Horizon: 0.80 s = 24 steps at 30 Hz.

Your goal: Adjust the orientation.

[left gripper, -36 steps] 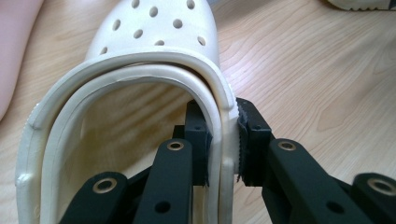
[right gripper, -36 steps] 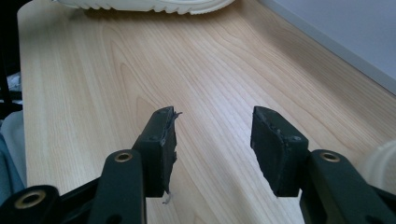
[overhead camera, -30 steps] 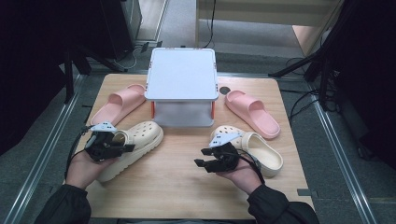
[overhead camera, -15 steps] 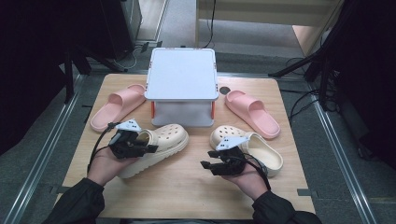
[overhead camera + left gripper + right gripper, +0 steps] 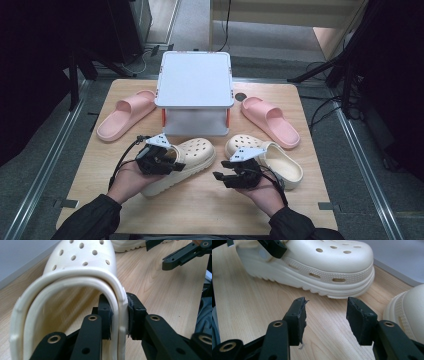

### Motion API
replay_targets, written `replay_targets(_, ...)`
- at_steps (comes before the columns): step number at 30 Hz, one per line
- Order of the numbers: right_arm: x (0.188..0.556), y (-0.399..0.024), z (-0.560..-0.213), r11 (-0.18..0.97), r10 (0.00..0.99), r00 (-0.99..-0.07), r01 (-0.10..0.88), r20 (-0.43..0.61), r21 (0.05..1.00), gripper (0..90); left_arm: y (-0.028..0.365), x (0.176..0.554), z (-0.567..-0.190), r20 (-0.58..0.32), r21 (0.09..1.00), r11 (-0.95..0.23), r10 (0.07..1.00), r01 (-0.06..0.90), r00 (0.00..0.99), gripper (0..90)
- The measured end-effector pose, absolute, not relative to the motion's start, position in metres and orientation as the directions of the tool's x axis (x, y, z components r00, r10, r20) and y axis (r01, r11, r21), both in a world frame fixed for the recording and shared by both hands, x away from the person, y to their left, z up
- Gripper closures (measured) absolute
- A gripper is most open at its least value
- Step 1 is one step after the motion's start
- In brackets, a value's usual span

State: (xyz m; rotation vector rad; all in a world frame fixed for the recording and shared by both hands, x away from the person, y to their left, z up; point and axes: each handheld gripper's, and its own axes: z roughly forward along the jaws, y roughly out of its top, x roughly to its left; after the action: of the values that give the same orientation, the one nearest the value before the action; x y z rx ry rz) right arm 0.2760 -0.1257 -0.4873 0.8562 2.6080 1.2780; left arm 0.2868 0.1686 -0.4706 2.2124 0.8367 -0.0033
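Between your two hands: left clog (image 5: 187,161) on the surface (image 5: 200,210), just in front of the white stand (image 5: 195,85).
left claw (image 5: 172,164): straddles the left clog's heel-side rim (image 5: 119,315), one pad inside the opening, one outside; jaws have just been opening, rim between them, pads at or barely off the wall, so count it as letting go.
right claw (image 5: 220,170): released, nothing between its pads (image 5: 298,315), hovering low over bare wood.
clog axis: toe points away and right toward the stand, heel toward your left hand.
right clog (image 5: 265,157): just right of your right hand, toe near the left clog's toe, apart.
key relation: left clog lies straight ahead of your right claw, side-on; your left hand is nearer, at the heel.
slides: pink pair (image 5: 125,114) (image 5: 270,120) flank the stand, well apart from both claws.
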Motion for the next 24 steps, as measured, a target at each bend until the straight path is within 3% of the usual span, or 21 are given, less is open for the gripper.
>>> replay_targets(9, 0.279, -0.119, -0.489, 0.470, 0.536, -0.829, 0.449, 0.159, 0.760, 50.7, 0.174, 0.284, -0.464, -0.274, 0.652, -0.496, 0.551, 0.573, 0.788, 55.5)
replay_targets(13, 0.280, -0.119, -0.489, 0.460, 0.540, -0.826, 0.451, 0.163, 0.765, 51.7, 0.194, 0.279, -0.452, -0.280, 0.677, -0.457, 0.564, 0.577, 0.776, 54.4)
replay_targets(17, 0.280, -0.114, -0.489, 0.435, 0.545, -0.816, 0.470, 0.191, 0.768, 60.0, 0.215, 0.284, -0.450, -0.229, 0.675, -0.454, 0.621, 0.582, 0.750, 64.3)
replay_targets(21, 0.281, -0.108, -0.491, 0.439, 0.537, -0.820, 0.473, 0.199, 0.764, 66.9, 0.228, 0.292, -0.454, -0.233, 0.673, -0.432, 0.647, 0.600, 0.726, 74.0)
replay_targets(22, 0.281, -0.103, -0.493, 0.448, 0.539, -0.820, 0.473, 0.193, 0.759, 77.5, 0.231, 0.294, -0.456, -0.230, 0.672, -0.430, 0.652, 0.603, 0.722, 79.0)
replay_targets(24, 0.281, -0.100, -0.495, 0.446, 0.543, -0.816, 0.480, 0.197, 0.756, 81.8, 0.237, 0.299, -0.461, -0.228, 0.666, -0.428, 0.663, 0.611, 0.713, 82.9)
